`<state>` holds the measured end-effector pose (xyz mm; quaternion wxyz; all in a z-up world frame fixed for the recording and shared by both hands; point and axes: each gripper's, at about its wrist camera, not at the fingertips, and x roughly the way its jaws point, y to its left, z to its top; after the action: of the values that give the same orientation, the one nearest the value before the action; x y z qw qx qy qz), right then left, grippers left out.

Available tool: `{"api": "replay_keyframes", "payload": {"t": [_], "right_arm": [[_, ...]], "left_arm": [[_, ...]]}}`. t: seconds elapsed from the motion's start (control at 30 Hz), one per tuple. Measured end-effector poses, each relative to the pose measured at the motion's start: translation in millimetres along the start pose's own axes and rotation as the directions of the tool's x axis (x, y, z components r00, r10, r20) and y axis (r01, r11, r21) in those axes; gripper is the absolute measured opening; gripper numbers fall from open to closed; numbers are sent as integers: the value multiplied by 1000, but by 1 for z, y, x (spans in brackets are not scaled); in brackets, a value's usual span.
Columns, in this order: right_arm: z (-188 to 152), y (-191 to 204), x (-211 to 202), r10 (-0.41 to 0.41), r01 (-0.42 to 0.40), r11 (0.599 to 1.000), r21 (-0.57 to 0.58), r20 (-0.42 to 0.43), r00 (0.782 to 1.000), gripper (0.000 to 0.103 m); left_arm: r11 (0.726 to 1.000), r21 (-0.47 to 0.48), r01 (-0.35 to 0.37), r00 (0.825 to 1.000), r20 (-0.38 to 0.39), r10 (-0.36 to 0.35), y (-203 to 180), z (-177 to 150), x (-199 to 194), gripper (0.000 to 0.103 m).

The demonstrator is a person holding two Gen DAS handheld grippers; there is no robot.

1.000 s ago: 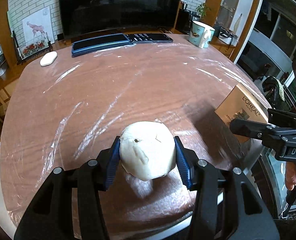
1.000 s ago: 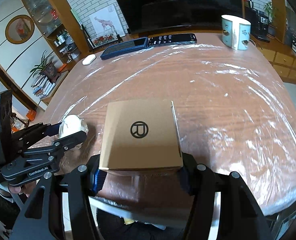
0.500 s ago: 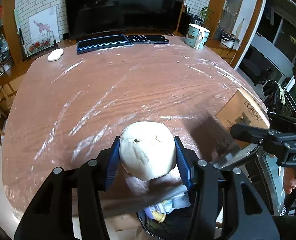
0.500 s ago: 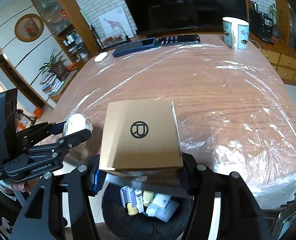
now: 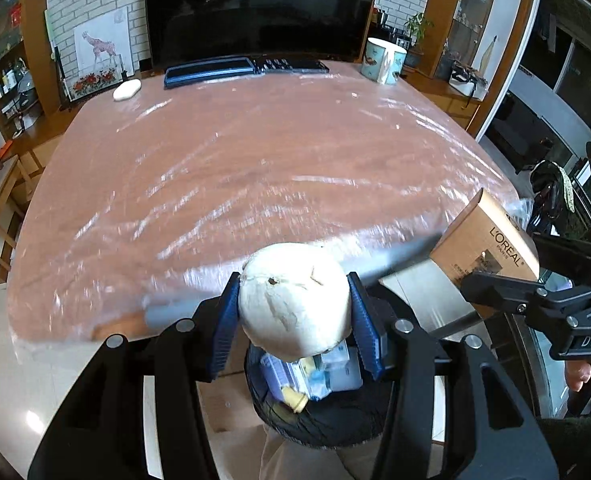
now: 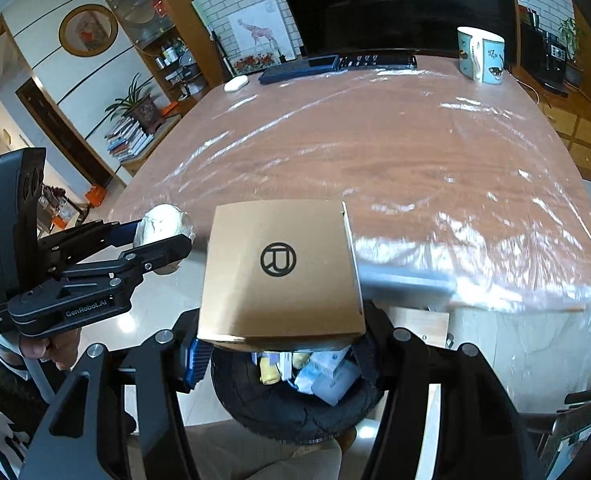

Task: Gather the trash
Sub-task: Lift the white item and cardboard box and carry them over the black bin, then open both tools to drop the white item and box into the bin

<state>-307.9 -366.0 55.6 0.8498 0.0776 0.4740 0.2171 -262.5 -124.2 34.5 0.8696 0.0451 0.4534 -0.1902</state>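
Note:
My left gripper (image 5: 294, 316) is shut on a crumpled white paper ball (image 5: 294, 306) and holds it above a black trash bin (image 5: 327, 420) that has several wrappers in it. My right gripper (image 6: 279, 336) is shut on a brown cardboard box (image 6: 281, 272) with a round black logo, held over the same bin (image 6: 295, 408). In the left wrist view the box (image 5: 487, 240) shows L'OREAL print at the right. In the right wrist view the paper ball (image 6: 163, 226) and left gripper (image 6: 151, 242) are at the left.
The bin stands on the floor just off the near edge of a wooden table (image 5: 255, 160) covered in clear plastic film. At the table's far side lie a dark keyboard (image 5: 211, 70), a white mouse (image 5: 127, 90) and a patterned mug (image 5: 383, 60).
Both grippers have pulled back from over the table past its near edge. The trash bin has come into view beneath the paper ball and the box.

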Motion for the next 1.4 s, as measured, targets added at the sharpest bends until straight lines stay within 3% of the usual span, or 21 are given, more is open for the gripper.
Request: {"api": "replay_keyframes", "payload": {"t": [0.6,1.4], "right_arm": [[-57,0,15,-21,21,1000,1,-118,993,58],[-66,-11,90,-76,74,997,-16,-258,963,58]], "left_arm": [[1000,31,-4,997,-80,6,-12,-44,5,52],[994,106,0,969,-247,26,-13,-69,74,52]]}}
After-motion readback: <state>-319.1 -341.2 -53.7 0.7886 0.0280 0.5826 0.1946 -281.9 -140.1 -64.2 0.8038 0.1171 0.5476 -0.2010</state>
